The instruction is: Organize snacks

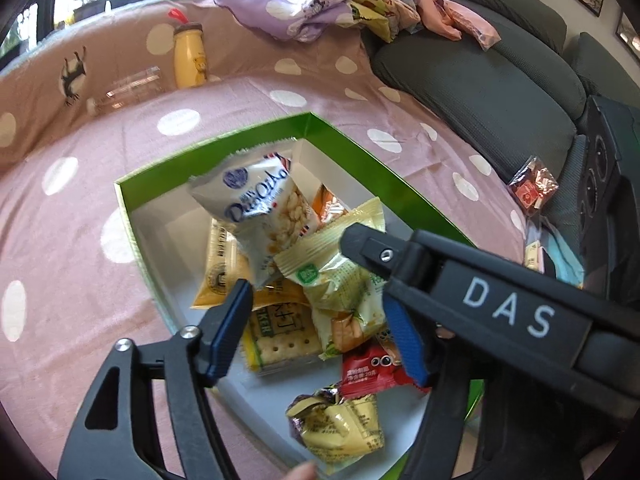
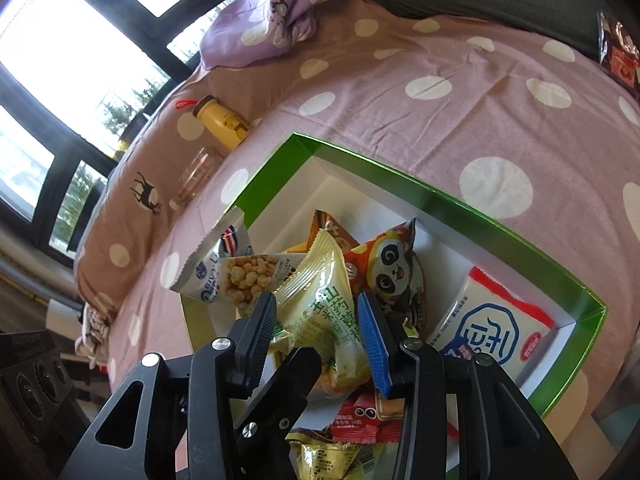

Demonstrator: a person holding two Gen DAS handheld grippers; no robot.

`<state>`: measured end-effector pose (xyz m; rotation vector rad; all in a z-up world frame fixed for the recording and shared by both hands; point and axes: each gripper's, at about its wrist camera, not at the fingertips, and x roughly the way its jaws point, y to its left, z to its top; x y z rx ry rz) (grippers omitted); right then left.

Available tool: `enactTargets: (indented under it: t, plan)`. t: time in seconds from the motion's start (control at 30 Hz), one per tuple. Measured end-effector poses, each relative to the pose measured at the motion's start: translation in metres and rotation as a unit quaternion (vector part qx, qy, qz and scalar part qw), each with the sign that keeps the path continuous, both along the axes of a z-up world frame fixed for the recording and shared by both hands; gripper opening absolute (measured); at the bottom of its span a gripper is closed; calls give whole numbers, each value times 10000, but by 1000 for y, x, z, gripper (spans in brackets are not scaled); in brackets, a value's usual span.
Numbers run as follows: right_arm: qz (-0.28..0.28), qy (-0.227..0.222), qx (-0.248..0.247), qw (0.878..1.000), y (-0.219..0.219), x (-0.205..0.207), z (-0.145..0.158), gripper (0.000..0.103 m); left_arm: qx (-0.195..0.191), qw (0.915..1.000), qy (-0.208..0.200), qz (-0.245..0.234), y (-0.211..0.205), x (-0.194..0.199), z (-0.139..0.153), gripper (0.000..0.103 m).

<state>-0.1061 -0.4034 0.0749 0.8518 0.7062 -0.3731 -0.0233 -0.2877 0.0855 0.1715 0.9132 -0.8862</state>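
A green box [image 1: 224, 136] with a white inside lies on the pink dotted bedspread and holds several snack packets. My left gripper [image 1: 320, 320] is open above the pile. A white-blue popcorn packet [image 1: 264, 208] hangs tilted just past its left fingertip, touching nothing I can confirm. My right gripper [image 2: 316, 320] is open around a pale yellow-green packet [image 2: 320, 304], which also shows in the left wrist view [image 1: 340, 280]; whether the pads touch it I cannot tell. Its black finger [image 1: 376, 248] crosses the left wrist view. A panda packet [image 2: 388, 268] and a white-red packet [image 2: 492, 320] lie in the box [image 2: 440, 192].
A yellow bottle [image 1: 190, 56] and a clear glass [image 1: 132, 88] lie on the brown dotted pillow at the back. A lilac cloth bundle [image 1: 288, 4] and more packets sit on the grey sofa [image 1: 500, 92]. A red packet [image 1: 534, 186] lies by a black speaker [image 1: 608, 168].
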Motion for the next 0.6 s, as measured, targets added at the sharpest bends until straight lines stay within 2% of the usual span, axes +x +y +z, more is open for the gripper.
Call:
enactTargets:
  t: [0.13, 0.3, 0.4, 0.6]
  plan:
    - [-45, -123, -212, 9997, 5, -7, 11, 57, 59, 9992, -334, 220, 11, -4, 11, 86]
    - [-215, -309, -400, 9985, 11, -16, 26, 72, -95, 9980, -520, 347, 26, -9, 25, 101]
    - [-255, -347, -591, 9973, 15, -21, 35, 79, -151, 9965, -692, 437, 35, -15, 37, 102]
    - [-268, -398, -961, 9942, 25, -32, 49, 84, -291, 9947, -853, 494, 52, -29, 54, 102]
